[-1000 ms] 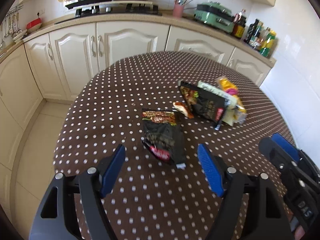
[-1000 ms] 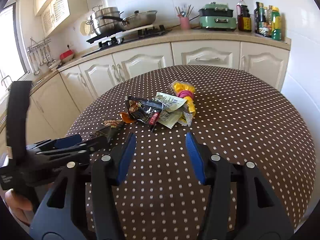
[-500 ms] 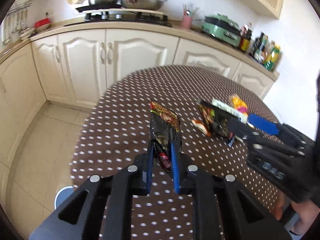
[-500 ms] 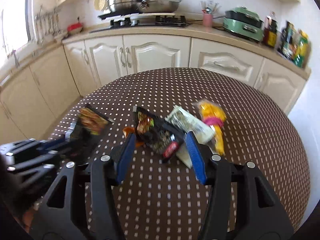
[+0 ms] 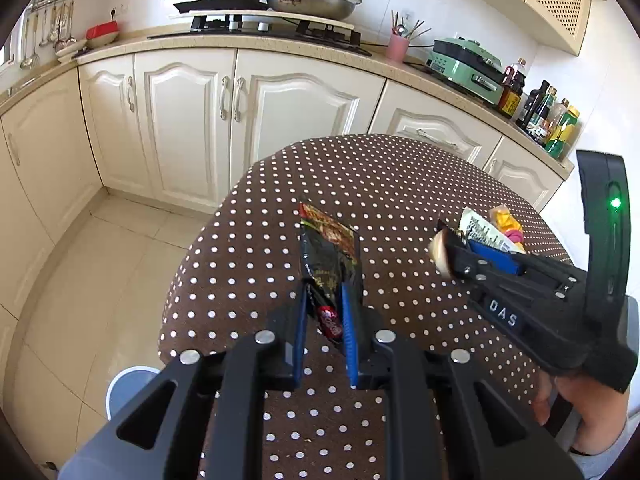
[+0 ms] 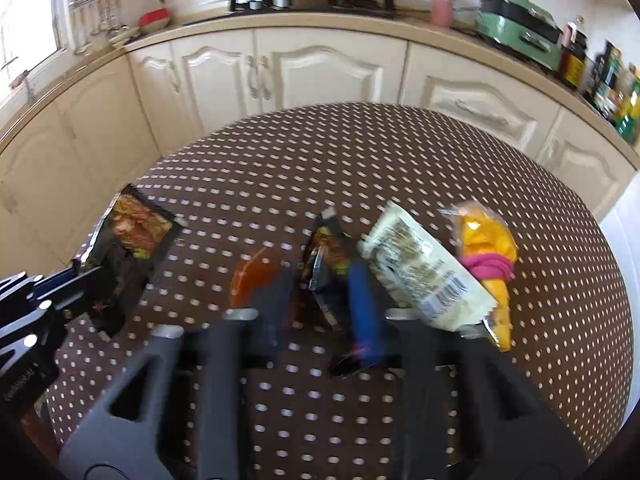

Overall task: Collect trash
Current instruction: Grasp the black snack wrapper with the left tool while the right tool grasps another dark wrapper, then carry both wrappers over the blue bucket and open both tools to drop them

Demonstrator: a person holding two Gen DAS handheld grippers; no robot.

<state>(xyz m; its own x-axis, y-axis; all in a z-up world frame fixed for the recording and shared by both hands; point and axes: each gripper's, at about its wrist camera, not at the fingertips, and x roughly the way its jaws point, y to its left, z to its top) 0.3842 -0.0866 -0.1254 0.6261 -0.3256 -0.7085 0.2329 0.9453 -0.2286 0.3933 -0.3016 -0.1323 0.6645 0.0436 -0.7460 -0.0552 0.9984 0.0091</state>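
My left gripper (image 5: 324, 300) is shut on the lower end of a black snack wrapper (image 5: 328, 248) with a food picture, held over the left part of the brown dotted table (image 5: 400, 184). The right wrist view shows that same wrapper (image 6: 132, 232) at its left. My right gripper (image 6: 320, 280) has its jaws closing on a second black wrapper (image 6: 326, 256), which is squeezed between the pads. An orange scrap (image 6: 252, 276) lies left of it. A white wrapper (image 6: 420, 276) and a yellow bag with a pink band (image 6: 488, 252) lie to the right.
A pale blue round container (image 5: 128, 388) stands on the tiled floor below the table's left edge. Cream cabinets (image 5: 256, 120) and a counter with a stove, a green appliance and bottles run behind. A person's hand (image 5: 576, 404) holds the right gripper.
My left gripper shut on the first black wrapper and carried it toward the table's left edge. My right gripper moved in over the pile and narrowed its jaws onto the second black wrapper.
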